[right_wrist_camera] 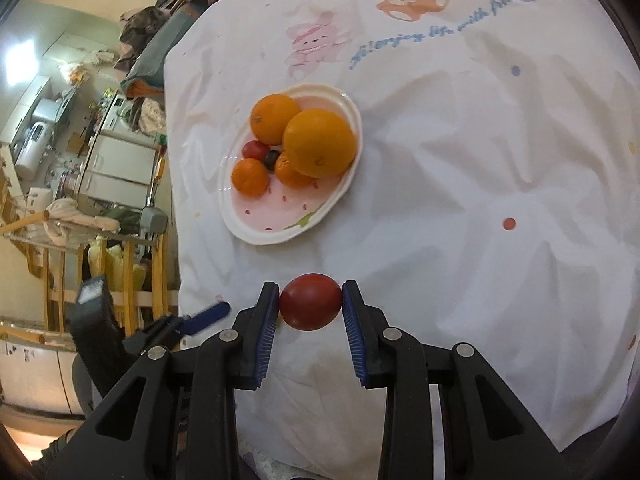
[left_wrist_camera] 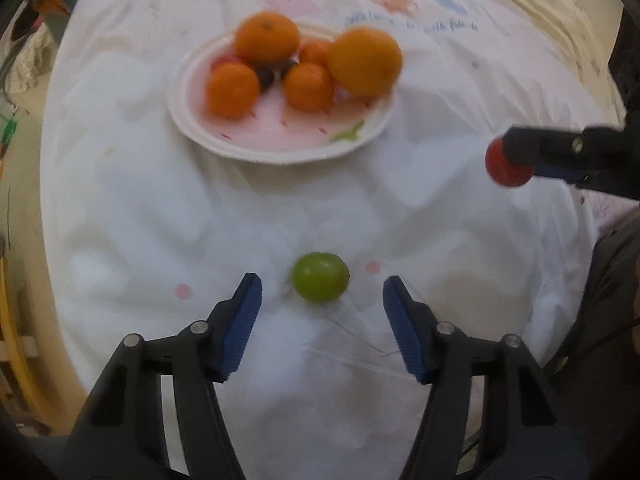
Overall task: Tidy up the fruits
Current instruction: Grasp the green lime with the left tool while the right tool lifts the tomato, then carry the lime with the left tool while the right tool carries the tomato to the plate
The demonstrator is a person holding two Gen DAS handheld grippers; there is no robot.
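The right gripper (right_wrist_camera: 310, 304) is clamped on a red fruit (right_wrist_camera: 310, 301), its two blue pads (right_wrist_camera: 267, 328) pressed against the fruit's left and right sides near the fingertips. From the left wrist view the same red fruit (left_wrist_camera: 506, 164) shows at the tip of the right gripper's fingers, far off to the right of the left gripper. The left gripper (left_wrist_camera: 322, 290) stands spread wide, its pads (left_wrist_camera: 242, 328) well apart and touching nothing; a green fruit (left_wrist_camera: 320, 277) lies on the white cloth (left_wrist_camera: 160, 220) just ahead of the fingertips, between them and nearer the left one. Farther ahead of both grippers sits a pink-and-white plate (right_wrist_camera: 280, 220) carrying several oranges, the largest orange (right_wrist_camera: 319, 142) on its right side, with a small red fruit and a dark one among them.
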